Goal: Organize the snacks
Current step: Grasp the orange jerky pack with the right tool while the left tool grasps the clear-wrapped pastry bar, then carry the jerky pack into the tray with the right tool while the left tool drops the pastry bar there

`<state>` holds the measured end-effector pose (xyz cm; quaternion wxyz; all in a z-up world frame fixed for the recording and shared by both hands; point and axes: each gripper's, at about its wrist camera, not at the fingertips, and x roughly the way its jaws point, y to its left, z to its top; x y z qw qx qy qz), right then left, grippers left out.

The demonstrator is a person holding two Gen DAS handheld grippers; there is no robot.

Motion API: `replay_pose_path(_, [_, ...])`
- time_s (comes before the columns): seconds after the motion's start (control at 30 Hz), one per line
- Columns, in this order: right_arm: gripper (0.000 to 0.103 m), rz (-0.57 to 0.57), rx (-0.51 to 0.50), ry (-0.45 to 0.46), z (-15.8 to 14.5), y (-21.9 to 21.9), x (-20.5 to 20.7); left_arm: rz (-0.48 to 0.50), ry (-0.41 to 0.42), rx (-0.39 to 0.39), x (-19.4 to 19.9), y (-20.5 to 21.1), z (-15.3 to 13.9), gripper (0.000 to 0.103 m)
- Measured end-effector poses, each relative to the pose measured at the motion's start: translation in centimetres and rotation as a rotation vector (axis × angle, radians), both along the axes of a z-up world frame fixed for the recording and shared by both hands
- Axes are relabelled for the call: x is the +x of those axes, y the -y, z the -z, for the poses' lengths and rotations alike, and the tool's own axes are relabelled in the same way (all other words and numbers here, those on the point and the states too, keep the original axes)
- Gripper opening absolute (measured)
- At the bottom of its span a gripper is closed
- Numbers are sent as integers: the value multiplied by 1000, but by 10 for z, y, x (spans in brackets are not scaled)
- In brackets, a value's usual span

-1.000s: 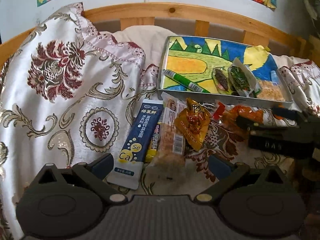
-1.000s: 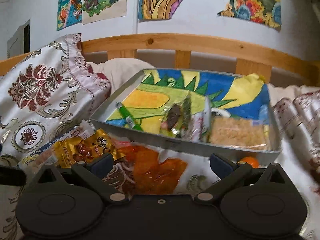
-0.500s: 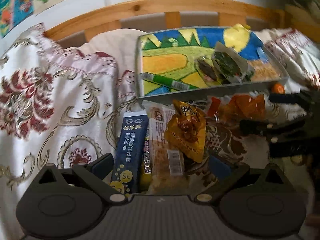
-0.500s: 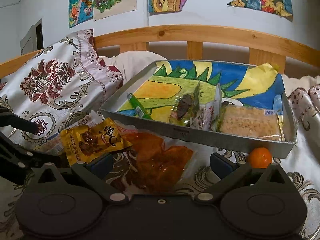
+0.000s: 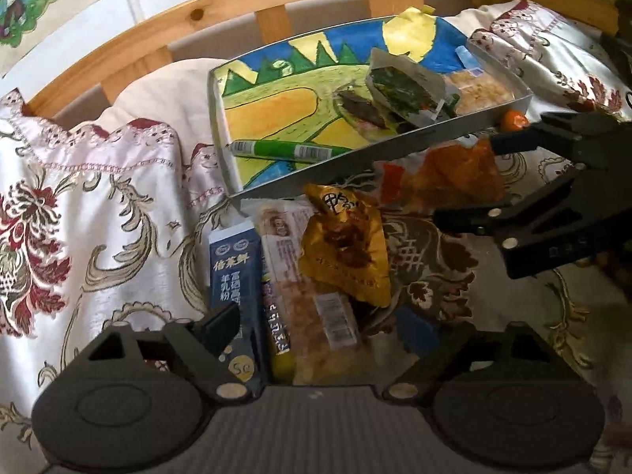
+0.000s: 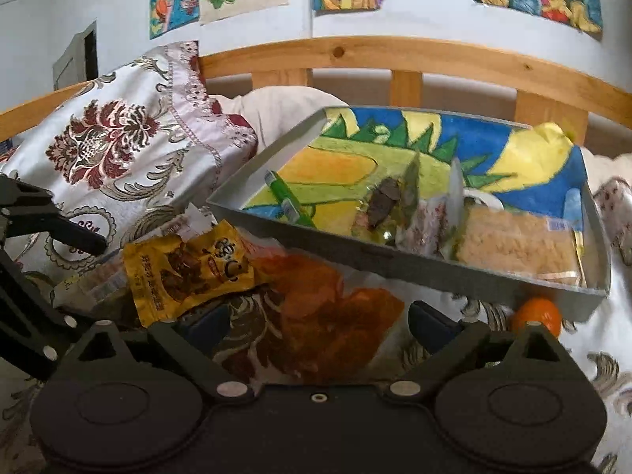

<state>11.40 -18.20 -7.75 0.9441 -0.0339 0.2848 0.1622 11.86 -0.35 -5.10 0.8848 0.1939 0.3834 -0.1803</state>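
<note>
Straddling the long clear packet of pale flaky snack (image 5: 316,308) at lower centre, the left gripper (image 5: 316,330), jaws closing but unclenched, should pinch only it; the right gripper (image 6: 316,322) gaped over the orange translucent pouch (image 6: 339,316)

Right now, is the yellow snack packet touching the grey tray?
Cannot tell. In the left wrist view the yellow snack packet reaches the grey tray wall's base; no plain contact or gap.

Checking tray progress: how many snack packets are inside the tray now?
4 visible: green stick packet front-left; clear packet with dark filling mid; green-leaf packet beside it; beige cracker pack right. More may be hidden.
</note>
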Motion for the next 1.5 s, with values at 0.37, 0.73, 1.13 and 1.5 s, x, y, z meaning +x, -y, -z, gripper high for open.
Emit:
replay_pose_path(0.37, [97,-16,-69,-11,4,-17,14,-97,-43,-54,10,-12,-2,64])
replay_pose_path(0.73, [87,6,-104,-27,5,-15,11,-133,-52,-54,19,0,6,47])
replay_pose_path(1.13, [56,13,-102,-10,7,-14,9,-189,-60,-93,30,1,5,44])
replay_pose_path(1.5, [53,-3,-103,9,-1,-15,4,-242,-100,-127,22,1,-2,42])
